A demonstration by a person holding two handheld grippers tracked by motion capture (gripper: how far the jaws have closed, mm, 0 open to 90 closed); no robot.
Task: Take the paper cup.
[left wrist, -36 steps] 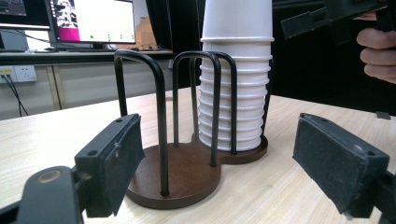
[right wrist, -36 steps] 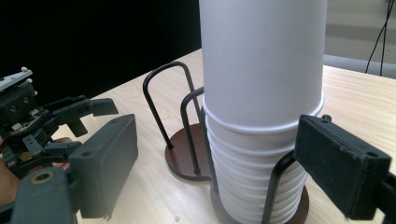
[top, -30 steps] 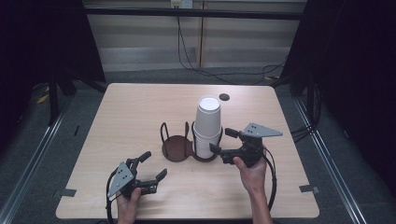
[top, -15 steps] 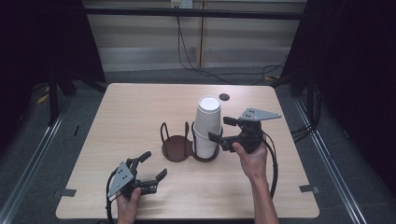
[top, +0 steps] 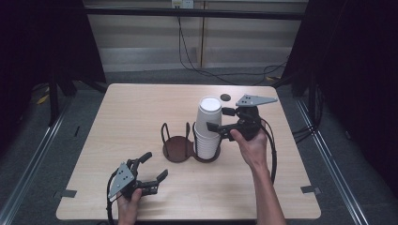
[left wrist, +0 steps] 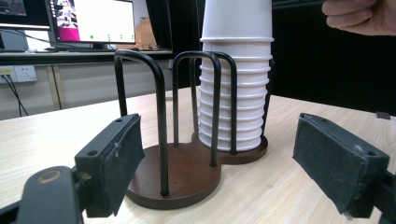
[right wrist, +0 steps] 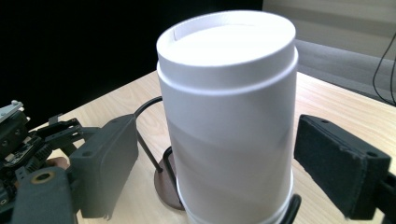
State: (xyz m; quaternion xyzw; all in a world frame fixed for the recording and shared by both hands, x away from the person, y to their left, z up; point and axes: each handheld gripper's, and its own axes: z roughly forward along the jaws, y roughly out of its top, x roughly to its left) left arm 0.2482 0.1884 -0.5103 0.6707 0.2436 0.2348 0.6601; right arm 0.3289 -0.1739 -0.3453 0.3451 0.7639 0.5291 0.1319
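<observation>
While straddling the top of the cup stack [top: 208, 126], right gripper [top: 224, 120] wide open, gripping nothing; left gripper [top: 151, 169] open and empty too.

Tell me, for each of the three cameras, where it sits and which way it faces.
High view: fixed above the person's side of the table, looking forward and down; both forearms, the left gripper and right gripper show.
Left gripper view: rides low near the tabletop, facing the cup holder; its two open jaws frame it, and a hand shows at top right.
Right gripper view: faces the top of the stack of white cups, its open jaws on either side.
All three share the stack and holder.
</observation>
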